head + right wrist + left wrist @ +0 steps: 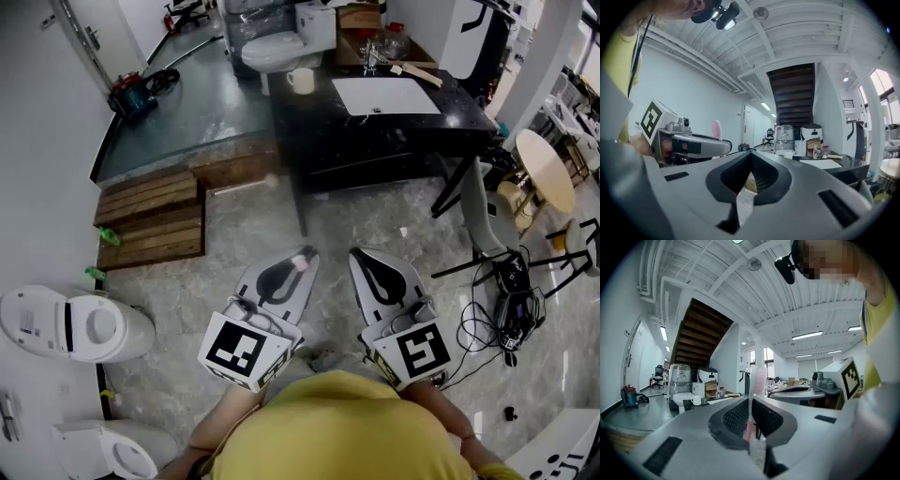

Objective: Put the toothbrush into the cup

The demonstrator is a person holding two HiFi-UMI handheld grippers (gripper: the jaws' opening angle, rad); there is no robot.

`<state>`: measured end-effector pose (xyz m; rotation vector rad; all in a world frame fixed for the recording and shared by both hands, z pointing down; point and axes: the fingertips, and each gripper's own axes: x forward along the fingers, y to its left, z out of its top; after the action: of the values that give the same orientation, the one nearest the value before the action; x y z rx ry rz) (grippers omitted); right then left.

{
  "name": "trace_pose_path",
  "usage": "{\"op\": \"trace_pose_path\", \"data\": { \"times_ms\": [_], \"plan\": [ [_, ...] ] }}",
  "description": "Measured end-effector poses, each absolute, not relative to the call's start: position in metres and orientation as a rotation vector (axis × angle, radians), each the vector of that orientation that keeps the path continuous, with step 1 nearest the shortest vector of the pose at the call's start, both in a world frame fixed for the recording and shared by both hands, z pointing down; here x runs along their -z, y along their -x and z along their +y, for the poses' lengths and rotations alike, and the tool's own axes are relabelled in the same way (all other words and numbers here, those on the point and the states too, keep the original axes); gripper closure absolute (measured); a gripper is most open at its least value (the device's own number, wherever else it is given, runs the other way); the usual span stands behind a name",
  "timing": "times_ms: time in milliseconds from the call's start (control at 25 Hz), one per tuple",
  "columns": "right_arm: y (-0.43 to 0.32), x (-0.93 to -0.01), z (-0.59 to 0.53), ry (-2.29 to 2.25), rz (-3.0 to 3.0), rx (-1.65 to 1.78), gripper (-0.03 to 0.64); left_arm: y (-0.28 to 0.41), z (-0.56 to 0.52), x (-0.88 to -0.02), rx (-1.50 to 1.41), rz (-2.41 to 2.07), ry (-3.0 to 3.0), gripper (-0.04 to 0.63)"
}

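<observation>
Pink toothbrush [758,379] stands clamped in the left gripper [302,258], bristles up, likely for carrying to the cup [300,81] at upper centre. The right gripper [360,255] is closed, empty.

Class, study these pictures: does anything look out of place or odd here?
A toilet sits on the open floor at the left, seemingly unplumbed, and a tangle of cables sprawls on the floor at the right. The toothbrush held in the left gripper looks straight and undamaged.
</observation>
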<state>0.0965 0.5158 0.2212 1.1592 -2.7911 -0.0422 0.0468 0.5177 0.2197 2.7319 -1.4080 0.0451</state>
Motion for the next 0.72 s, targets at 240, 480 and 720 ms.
{"op": "trace_pose_path", "data": {
  "times_ms": [240,480,720],
  "plan": [
    [-0.104,-0.222,0.507,-1.158,-2.804,0.038,0.601,-0.055,0.509,-0.22,-0.063,-1.42,-2.727,0.563],
    [-0.118,-0.228,0.501,-1.119,-2.813,0.021,0.601,-0.069,0.501,-0.223,-0.073,-1.436,-2.723,0.563],
    [-0.13,-0.231,0.486,-1.129,-2.849,-0.016,0.601,-0.075,0.487,-0.221,-0.088,-1.464,-2.718,0.562]
  ]
}}
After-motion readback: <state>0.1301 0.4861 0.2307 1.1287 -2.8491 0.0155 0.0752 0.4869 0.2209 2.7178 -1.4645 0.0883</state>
